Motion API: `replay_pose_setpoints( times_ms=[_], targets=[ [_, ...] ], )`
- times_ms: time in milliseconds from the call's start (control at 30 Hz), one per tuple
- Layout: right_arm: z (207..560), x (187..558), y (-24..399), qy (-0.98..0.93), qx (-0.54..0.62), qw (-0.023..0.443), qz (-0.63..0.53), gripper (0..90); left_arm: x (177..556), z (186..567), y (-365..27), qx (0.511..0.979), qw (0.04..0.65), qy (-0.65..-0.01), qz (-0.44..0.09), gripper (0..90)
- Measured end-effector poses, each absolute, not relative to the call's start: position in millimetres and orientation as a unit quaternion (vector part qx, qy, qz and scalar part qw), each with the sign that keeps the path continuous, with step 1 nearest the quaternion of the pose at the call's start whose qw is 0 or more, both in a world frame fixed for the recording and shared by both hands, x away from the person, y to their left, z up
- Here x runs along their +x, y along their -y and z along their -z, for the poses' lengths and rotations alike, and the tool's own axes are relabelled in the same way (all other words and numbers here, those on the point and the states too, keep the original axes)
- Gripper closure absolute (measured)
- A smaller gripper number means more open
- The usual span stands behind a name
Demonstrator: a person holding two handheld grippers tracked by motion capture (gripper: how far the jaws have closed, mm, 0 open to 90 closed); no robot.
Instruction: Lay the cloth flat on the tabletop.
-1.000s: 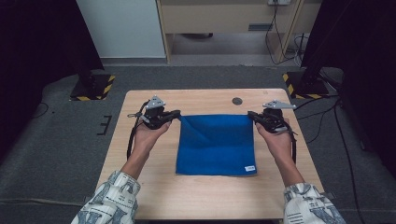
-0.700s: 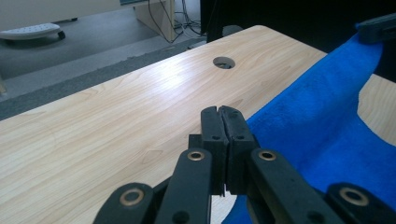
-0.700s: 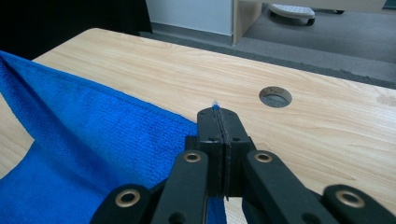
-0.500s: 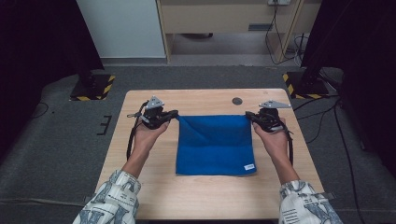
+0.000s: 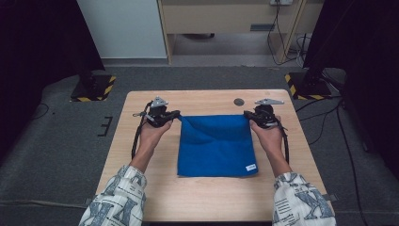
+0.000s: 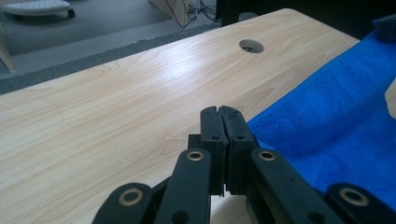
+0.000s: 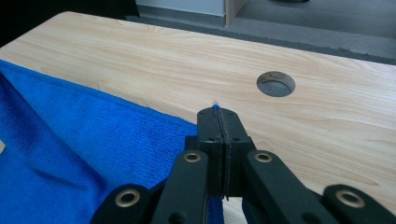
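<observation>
We clamp the left gripper (image 5: 175, 114) and right gripper (image 5: 248, 115) on the blue cloth's (image 5: 217, 147) far corners above the table (image 5: 207, 98).

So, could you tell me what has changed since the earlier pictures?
Both grippers, left and right, have drawn slightly inward and lower, so the far edge of the blue cloth slackened into a fold. Both stay shut on its far corners; the cloth's near edge stays flat on the table.

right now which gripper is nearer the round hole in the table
Right. The right gripper sits just below and right of the round hole, while the left gripper is far off across the blue cloth.
</observation>
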State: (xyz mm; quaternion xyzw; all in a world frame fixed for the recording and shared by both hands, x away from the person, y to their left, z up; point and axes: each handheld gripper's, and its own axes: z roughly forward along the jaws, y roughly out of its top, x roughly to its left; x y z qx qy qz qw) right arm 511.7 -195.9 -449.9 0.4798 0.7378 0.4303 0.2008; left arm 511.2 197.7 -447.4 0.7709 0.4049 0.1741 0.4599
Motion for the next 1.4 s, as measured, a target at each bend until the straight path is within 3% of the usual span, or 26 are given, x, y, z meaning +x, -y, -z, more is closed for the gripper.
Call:
replay_pose_setpoints(
  times_ms=[900,1400],
  targets=[
    [451,539,197,-0.720,0.504,0.200,-0.433,89.4,526,460,-194,0.756,0.459,-0.426,-0.192,88.7],
    [455,562,170,-0.731,0.500,0.198,-0.420,89.3,536,465,-211,0.752,0.453,-0.440,-0.190,88.6]
  ],
)
